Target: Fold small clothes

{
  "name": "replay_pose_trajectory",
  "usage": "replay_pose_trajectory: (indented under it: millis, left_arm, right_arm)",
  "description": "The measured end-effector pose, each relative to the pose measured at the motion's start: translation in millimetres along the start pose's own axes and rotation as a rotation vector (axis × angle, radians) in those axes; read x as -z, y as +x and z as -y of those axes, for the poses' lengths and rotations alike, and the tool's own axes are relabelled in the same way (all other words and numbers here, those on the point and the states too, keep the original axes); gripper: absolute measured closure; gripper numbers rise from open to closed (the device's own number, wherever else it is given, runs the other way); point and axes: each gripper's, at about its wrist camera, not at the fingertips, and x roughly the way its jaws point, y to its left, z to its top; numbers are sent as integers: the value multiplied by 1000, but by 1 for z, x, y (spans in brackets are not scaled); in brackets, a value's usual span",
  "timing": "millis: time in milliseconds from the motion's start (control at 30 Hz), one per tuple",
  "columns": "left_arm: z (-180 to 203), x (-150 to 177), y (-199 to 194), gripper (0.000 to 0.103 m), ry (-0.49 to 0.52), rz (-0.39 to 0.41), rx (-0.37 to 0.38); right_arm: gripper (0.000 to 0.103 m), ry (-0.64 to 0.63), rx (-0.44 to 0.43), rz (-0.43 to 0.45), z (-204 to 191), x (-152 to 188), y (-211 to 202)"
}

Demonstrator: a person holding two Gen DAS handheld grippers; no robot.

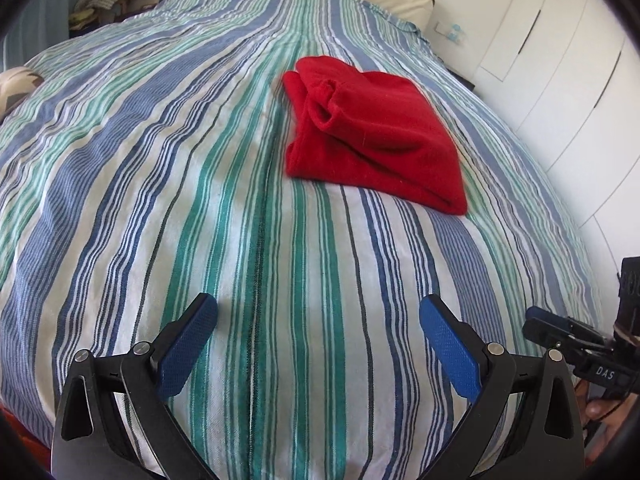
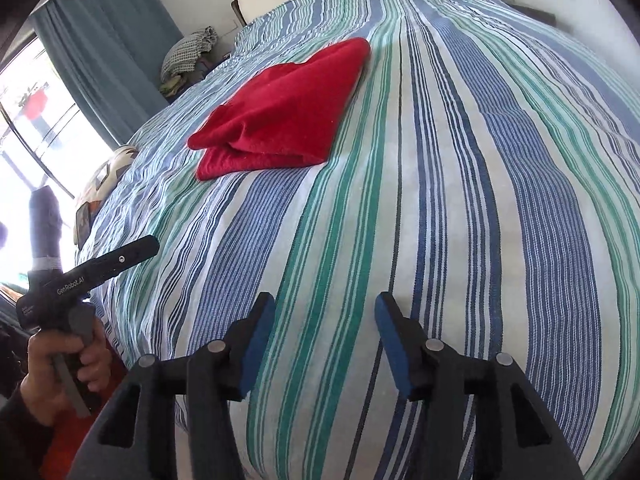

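On the striped bedspread [image 1: 240,200], your red garment [image 1: 372,136] lies folded.
Your left gripper [image 1: 318,312] and right gripper [image 2: 325,312] both hang well short of it, jaws wide, nothing between them.

A folded red garment [image 2: 280,112] lies on the striped bedspread [image 2: 460,200], well ahead of the right tool [image 2: 325,308] — its blue-padded jaws stand apart over bare fabric, nothing between them. At the left edge a hand [image 2: 60,360] holds the left tool [image 2: 92,272]; blue curtain [image 2: 108,52] beyond.
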Motion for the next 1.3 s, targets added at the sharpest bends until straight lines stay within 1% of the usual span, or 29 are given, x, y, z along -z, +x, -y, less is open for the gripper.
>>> replay_pose_trajectory:
  millis: [133, 300, 400, 433, 500, 600, 633, 700, 733, 800, 833, 867, 900, 933, 967, 1033, 1067, 1100, 1167, 1233, 1300]
  left_arm:
    - [-1, 1, 0, 2, -1, 2, -4]
    - [-3, -1, 2, 2, -14, 1, 0]
    - [-6, -3, -1, 2, -21, 10, 6]
    - [-9, -3, -3, 2, -31, 14, 7]
    - [-15, -5, -7, 2, -62, 22, 13]
    - [-25, -8, -9, 2, -109, 32, 16]
    - [-27, -8, -9, 2, -117, 33, 11]
    - [-30, -8, -7, 2, -126, 30, 1]
    - [-31, -8, -7, 2, -128, 31, -3]
    - [-31, -8, -6, 2, -124, 34, -11]
    - [-31, -8, -5, 2, -120, 35, -15]
    - [-31, -8, -4, 2, -116, 34, -18]
    - [-31, -7, -4, 2, -112, 33, -20]
    - [-31, -7, -5, 2, -111, 32, -20]
    - [-32, -7, -5, 2, -112, 33, -18]
    - [-34, -7, -7, 2, -122, 30, -7]
    - [-36, -8, -7, 2, -129, 25, -1]
    - [-36, -9, -6, 2, -136, 21, 5]
    - [-38, -11, -4, 2, -154, 17, 17]
    - [-39, -13, -2, 2, -170, 18, 24]
    - [-39, -13, -1, 2, -168, 18, 13]
  right_arm:
    - [47, -32, 5, 4, -6, 0, 1]
    - [47, -24, 6, 4, -4, 1, 1]
    - [47, -22, 4, 13, -6, -4, 0]
    - [47, -24, -2, 15, -7, -9, 2]
    - [47, -52, 5, 30, -13, -32, 8]
    - [48, -125, 7, 112, -33, -81, 13]
    - [49, -151, 1, 121, -43, -98, 20]
    - [57, -203, -9, 102, -59, -128, 43]
    - [61, -226, -4, 88, -66, -137, 56]
    - [62, -280, 17, 74, -80, -145, 85]
    - [62, -309, -1, 45, -86, -143, 102]
    - [62, -329, -34, -31, -90, -138, 123]
    - [61, -355, -41, -109, -94, -130, 142]
    - [61, -405, -25, -107, -98, -123, 144]
    - [62, -440, -34, -93, -101, -122, 137]
    - [62, -388, -117, -91, -94, -131, 116]
    - [62, -372, -152, -65, -91, -135, 101]
    - [62, -380, -166, -32, -91, -140, 88]
    - [62, -411, -158, 6, -96, -147, 75]
    - [62, -456, -132, -16, -105, -151, 88]
    - [62, -488, -105, -84, -113, -146, 120]
